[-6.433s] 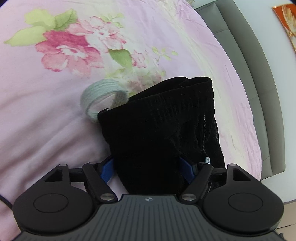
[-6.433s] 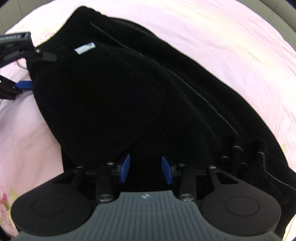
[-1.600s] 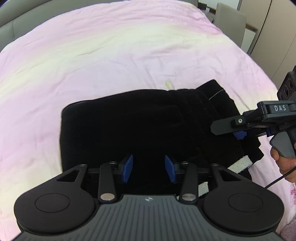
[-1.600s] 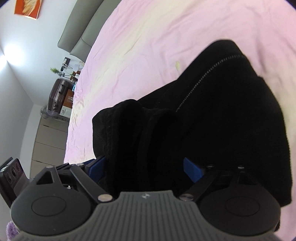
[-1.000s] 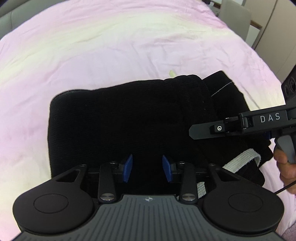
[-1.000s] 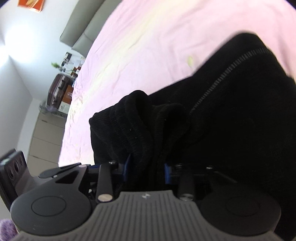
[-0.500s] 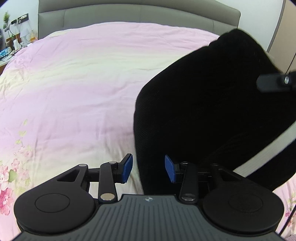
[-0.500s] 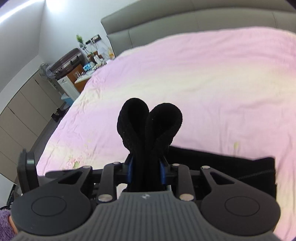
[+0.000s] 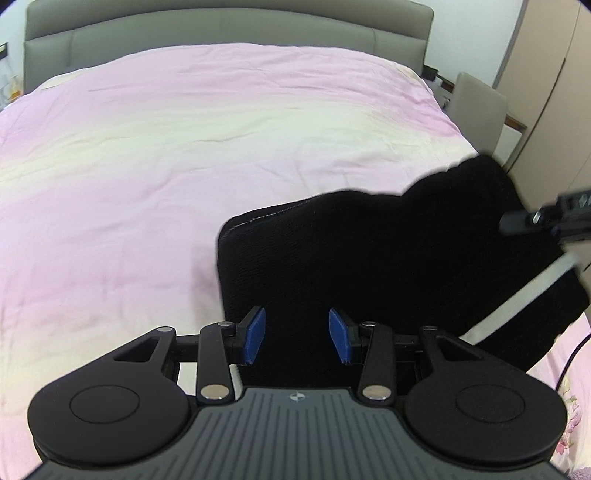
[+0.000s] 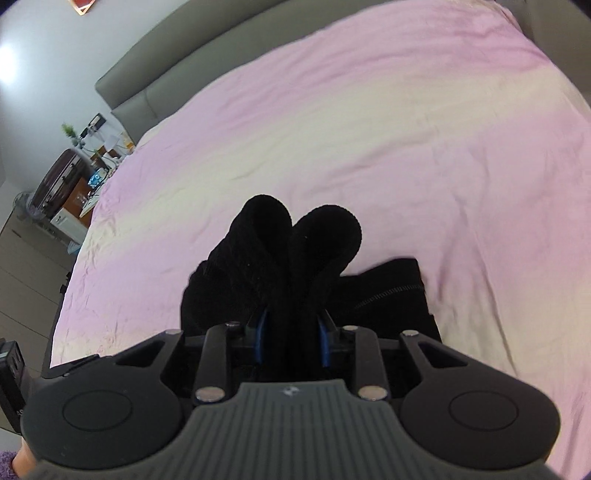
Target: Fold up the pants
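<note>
Pants (image 9: 388, 266) bunched in our right gripper (image 10: 291, 338), clamped on a thick fold and lifted off the bed (image 9: 184, 147) near its right edge. Our left gripper (image 9: 297, 334) gapes empty, the hanging bundle directly ahead, its lower edge nearest.

A pink sheet (image 9: 184, 155) covers the bed, a grey headboard (image 9: 221, 26) at twelve o'clock — chair (image 9: 476, 107) and wardrobe (image 9: 554, 92) at two, cluttered nightstand (image 10: 79, 177) at nine.
</note>
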